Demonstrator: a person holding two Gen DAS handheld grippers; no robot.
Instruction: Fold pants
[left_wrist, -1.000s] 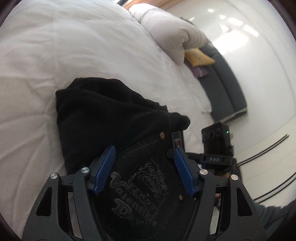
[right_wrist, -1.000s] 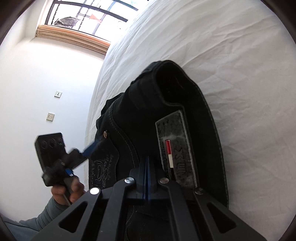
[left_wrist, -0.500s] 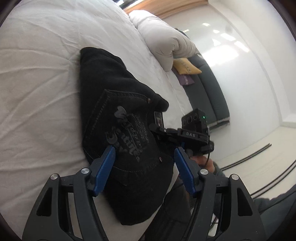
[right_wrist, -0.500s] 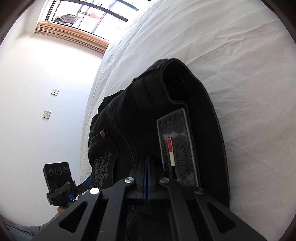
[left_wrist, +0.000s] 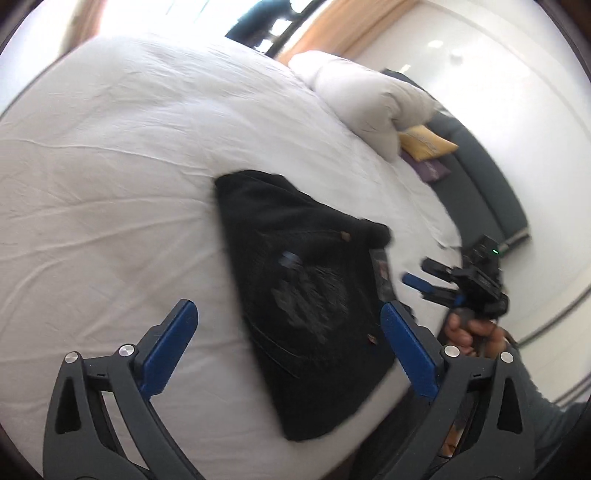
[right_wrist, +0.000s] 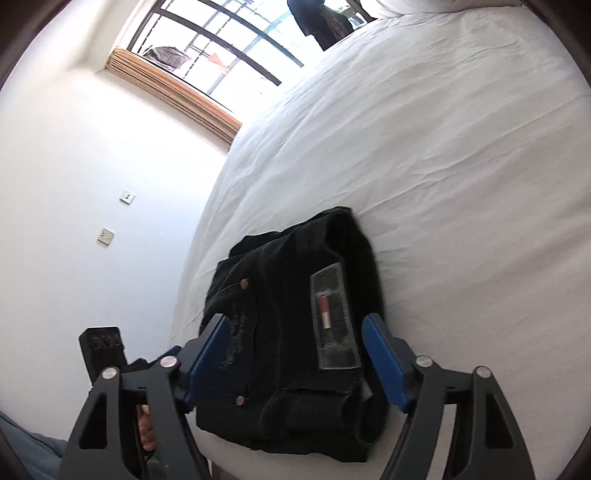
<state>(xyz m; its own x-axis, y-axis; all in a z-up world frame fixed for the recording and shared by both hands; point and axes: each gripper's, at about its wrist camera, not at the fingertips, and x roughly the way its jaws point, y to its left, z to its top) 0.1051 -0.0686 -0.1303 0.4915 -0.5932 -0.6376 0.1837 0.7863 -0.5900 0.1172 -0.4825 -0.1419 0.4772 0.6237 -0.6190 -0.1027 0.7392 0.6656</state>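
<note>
With the pants (right_wrist: 295, 332) lying as a compact folded bundle low in the frame near the bed (right_wrist: 443, 166) edge, the folding looks finished. Both jaws have just been opening: the left tool (left_wrist: 288, 343) gapes wide and empty, the right tool (right_wrist: 295, 358) straddles the bundle, seemingly clear of it. Next: draw both away without snagging cloth.

The black denim pants (right_wrist: 291, 347) lie folded into a thick, compact bundle on the white bed (right_wrist: 443, 184), at its near edge. The rear side faces up: a stitched back pocket with copper rivets and pale embroidery, and beside it a grey waistband patch with a red-and-white stripe.
</note>
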